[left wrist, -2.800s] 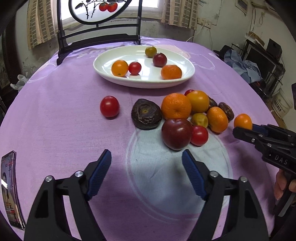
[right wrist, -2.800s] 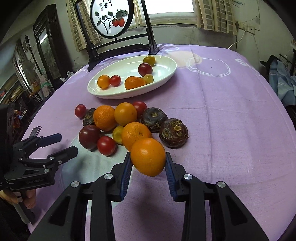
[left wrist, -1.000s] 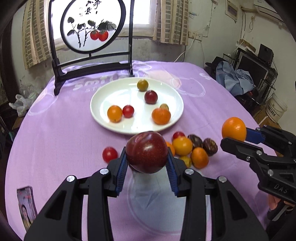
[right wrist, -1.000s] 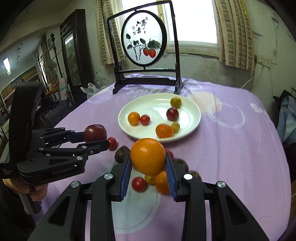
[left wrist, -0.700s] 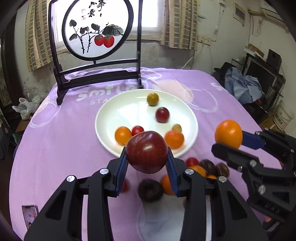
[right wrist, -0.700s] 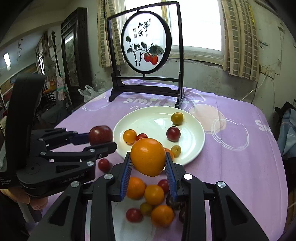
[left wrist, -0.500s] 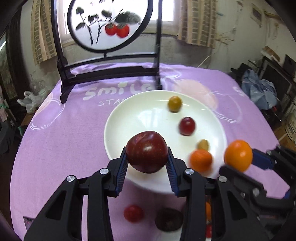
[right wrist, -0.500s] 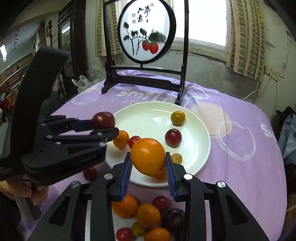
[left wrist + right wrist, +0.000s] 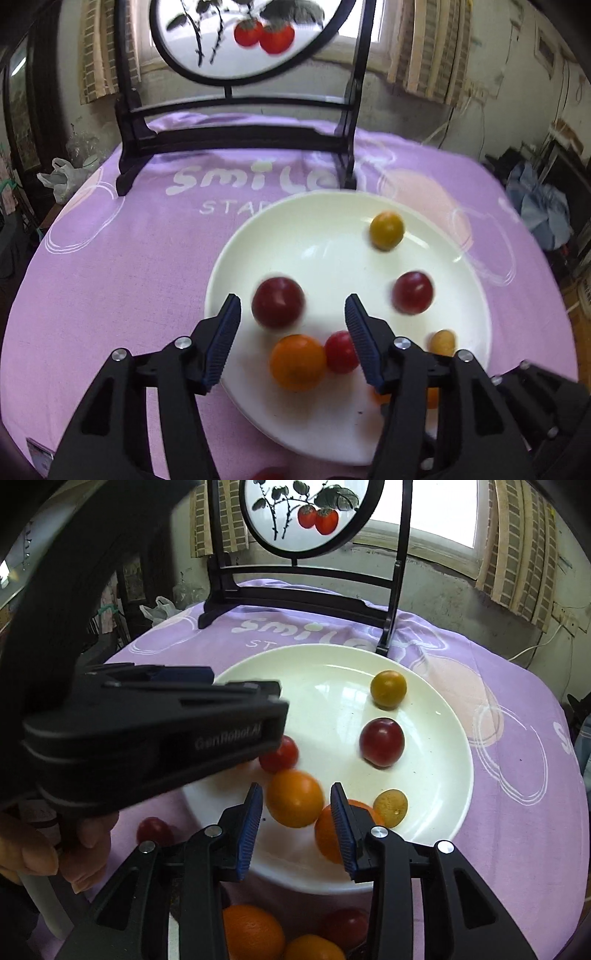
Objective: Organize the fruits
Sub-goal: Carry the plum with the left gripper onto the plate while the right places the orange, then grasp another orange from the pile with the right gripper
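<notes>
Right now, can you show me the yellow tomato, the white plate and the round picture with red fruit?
yellow tomato (image 9: 388, 688), right wrist view, middle of its skin.
white plate (image 9: 476, 295), left wrist view, bare right rim.
round picture (image 9: 306, 513), right wrist view, on the painted red fruit.

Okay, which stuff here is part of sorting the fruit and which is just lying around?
Part of the job:
white plate
dark red plum
orange
fruits left on the cloth

Just lying about:
painted screen stand
plastic bag
</notes>
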